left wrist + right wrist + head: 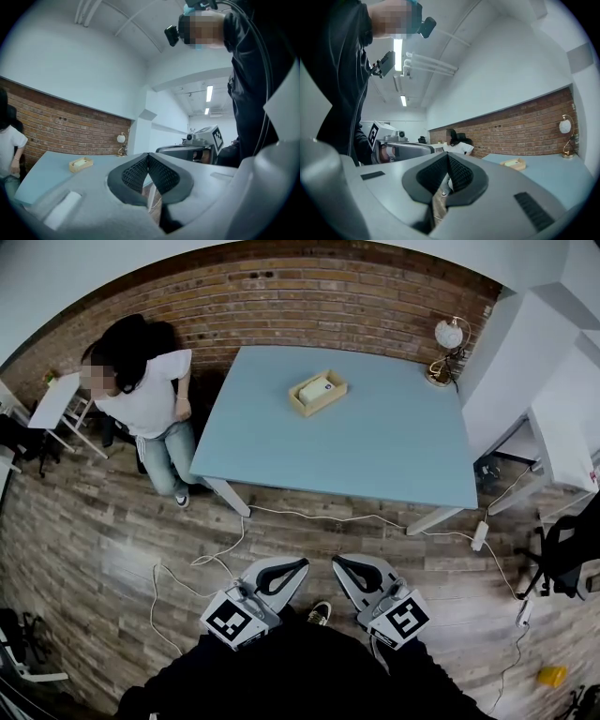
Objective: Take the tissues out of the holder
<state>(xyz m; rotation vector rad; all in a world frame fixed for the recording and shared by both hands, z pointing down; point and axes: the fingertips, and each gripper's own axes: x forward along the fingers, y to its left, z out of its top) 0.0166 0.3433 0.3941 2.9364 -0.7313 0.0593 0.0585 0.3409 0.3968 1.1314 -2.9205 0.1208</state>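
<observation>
Fingers (133, 174) of the left gripper (148, 158) are pressed tip to tip, nothing between them. Right gripper (448, 157) same: its fingers (461, 176) are fully together and empty. Head view shows both grippers, left (294, 567) and right (343, 565), held low in front of the person, side by side over the wood floor (112, 531), aimed toward the worktop (375, 451) but well short of its near edge.

Tissues (317, 387) sit in the wooden holder (299, 402), a shallow open tray on the far half of the light-blue worktop, untouched. Holder also shows small and far off in the left gripper view (80, 164) and the right gripper view (513, 163). Globe lamp (448, 337) stands at the far right corner of the worktop, well apart from the holder. A seated person (145, 390) is beside the worktop's left edge. Cables (281, 514) trail across the floor between the grippers and the worktop.

Step in hand, as I read it: approach, with no reach or grasp begun. Next move calls for closing the gap to the worktop, stepping past the cables, opening one gripper's fingers, coming in over the holder and pinching the tissues by their sides or top. The holder looks light and may slide or lift with them, so the other gripper probably should pin its rim.
</observation>
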